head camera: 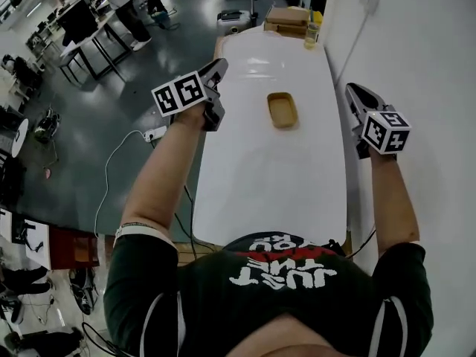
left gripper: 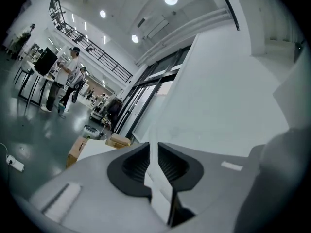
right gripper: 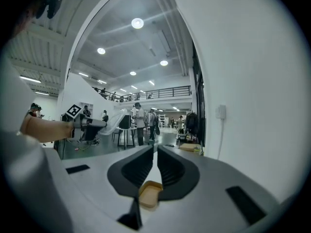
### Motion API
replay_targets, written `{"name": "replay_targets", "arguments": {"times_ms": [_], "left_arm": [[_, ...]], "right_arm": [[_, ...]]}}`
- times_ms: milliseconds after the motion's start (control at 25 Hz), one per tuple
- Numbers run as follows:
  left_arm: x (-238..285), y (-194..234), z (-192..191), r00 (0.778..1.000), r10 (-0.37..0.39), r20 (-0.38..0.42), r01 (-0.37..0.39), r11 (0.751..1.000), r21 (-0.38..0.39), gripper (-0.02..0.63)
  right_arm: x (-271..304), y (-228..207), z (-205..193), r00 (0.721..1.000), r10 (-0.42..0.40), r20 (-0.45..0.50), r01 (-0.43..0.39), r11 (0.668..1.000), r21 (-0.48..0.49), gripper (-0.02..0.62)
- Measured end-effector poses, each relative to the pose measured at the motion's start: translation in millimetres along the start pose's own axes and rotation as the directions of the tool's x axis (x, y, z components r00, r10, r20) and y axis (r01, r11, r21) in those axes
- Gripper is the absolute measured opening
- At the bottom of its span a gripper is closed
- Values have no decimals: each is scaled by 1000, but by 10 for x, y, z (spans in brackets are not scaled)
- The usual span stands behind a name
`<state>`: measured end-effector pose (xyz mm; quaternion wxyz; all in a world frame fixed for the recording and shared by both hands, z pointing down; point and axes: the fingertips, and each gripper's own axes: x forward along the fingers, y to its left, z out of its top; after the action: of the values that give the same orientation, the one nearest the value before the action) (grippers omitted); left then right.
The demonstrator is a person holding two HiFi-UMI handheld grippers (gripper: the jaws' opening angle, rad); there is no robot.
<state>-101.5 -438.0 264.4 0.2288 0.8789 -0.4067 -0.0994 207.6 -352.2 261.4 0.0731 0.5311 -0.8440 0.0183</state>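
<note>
Below you, the long white table runs away from your body, its right edge close along the white wall and its left edge over the grey floor. At the table's far end sits a stack of cardboard boxes, with a small bottle just beside them on the wall side. Your left gripper hangs above the table's left edge, tilted so it points up and forward across the hall; its own view shows its jaws drawn almost together, only a thin slit between them and nothing in it. Your right gripper hovers over the table's right edge, near the wall, and its jaws are likewise nearly pressed together on nothing. The shallow tan tray lies flat on the table's midline, between the two grippers and a little beyond them, well apart from both and from the boxes. In the right gripper view you see that tray low through the slit, beyond the jaws and not touching them. Left of the table, on the floor, a white power strip lies with its cable trailing off.
</note>
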Motion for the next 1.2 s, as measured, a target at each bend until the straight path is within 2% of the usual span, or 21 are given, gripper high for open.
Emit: {"name": "replay_targets", "arguments": {"times_ms": [600,1200], "left_arm": [[-697,-766,883,988,-6,151,-14,991,132,60],[-801,-1156,1131,980,-38,194,3,984,180,58]], "right_arm": [[-496,376,847,996,11,94,-4,998,-66,8],[-649,439,1108,991,5,135,4,998,-70,6]]}}
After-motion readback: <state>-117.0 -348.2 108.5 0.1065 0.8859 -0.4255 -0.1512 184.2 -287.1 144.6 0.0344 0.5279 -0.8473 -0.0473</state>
